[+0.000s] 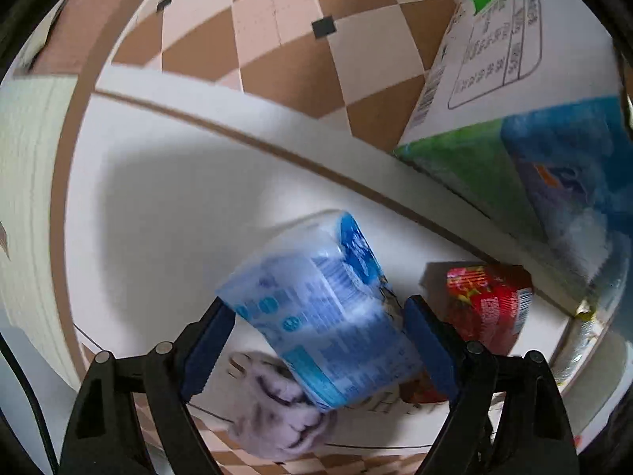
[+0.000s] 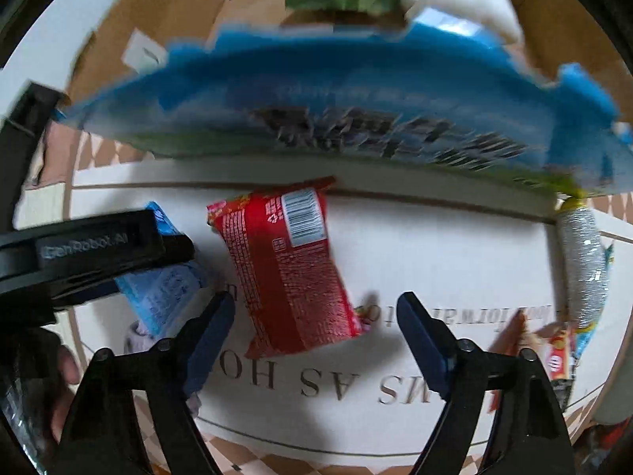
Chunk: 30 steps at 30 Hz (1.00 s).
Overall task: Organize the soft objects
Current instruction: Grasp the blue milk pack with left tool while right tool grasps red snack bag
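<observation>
The blue tissue pack (image 1: 324,308) is clamped between the left gripper (image 1: 316,316) fingers, lifted above the white mat (image 1: 166,198). The right gripper (image 2: 314,312) is spread wide, gripping nothing; the red packet (image 2: 289,269) lies between its fingers. Ahead, green and white items are seen inside the cardboard box (image 2: 178,12).

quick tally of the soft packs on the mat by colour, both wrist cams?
Light blue pack, held in the left gripper: 1
Red pack, lying ahead of the open right gripper: 1
Silver pack at the mat's edge: 1
Small red-orange packs, blurred: cannot count
Total clearly seen: 3
</observation>
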Available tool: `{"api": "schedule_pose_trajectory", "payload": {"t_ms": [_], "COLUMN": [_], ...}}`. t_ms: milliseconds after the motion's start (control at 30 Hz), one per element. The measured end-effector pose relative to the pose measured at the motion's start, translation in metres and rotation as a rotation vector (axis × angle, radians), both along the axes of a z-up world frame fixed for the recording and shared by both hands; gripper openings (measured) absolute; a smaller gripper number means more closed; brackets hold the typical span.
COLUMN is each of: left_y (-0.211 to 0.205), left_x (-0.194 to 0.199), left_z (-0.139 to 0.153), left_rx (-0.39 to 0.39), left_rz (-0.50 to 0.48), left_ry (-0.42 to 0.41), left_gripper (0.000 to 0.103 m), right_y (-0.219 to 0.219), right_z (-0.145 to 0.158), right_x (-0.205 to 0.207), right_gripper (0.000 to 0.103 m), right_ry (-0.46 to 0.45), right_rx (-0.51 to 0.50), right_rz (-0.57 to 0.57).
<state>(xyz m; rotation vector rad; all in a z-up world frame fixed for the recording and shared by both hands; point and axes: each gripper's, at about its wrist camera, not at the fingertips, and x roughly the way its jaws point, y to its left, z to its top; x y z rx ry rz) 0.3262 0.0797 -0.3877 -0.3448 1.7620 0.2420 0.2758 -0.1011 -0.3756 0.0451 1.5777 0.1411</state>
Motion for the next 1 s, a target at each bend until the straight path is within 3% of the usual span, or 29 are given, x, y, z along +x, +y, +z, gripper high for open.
{"api": "schedule_pose_trajectory", "payload": {"t_ms": [33,133,400,667,800,1000], "left_y": [-0.001,-0.003,-0.044,-0.114,-0.13,-0.12], "left_x": [0.0,-0.002,-0.04,-0.088,-0.099,-0.106], "left_z": [0.0,0.002,0.01,0.009,0.007,0.001], "left_rx": [0.01,0.041,0.113,0.078,0.066,0.058], "left_rz": [-0.017,-0.08,-0.251,-0.424,-0.435,-0.395], "left_ry": [-0.001,-0.005,-0.02,-0.006,0.001,0.0], "left_gripper": [0.075,0.068,0.052,0.052,0.052,0.06], "right_y": [0.002,0.003,-0.029,-0.081,-0.094,-0.097], "right_z": [-0.005,-0.02,-0.018,-0.02,-0.02,-0.018], "right_x": [0.0,-0.002,-0.043,-0.11,-0.131,-0.143], "right_gripper": [0.078,0.063,0.06,0.059,0.059,0.059], "right_ry": [0.008,0.041,0.111,0.177,0.206,0.21], "right_rx": [-0.006,0.0,-0.014,-0.029,-0.028,-0.032], "right_rz": [-0.001,-0.007,-0.026,-0.074,-0.103,-0.111]}}
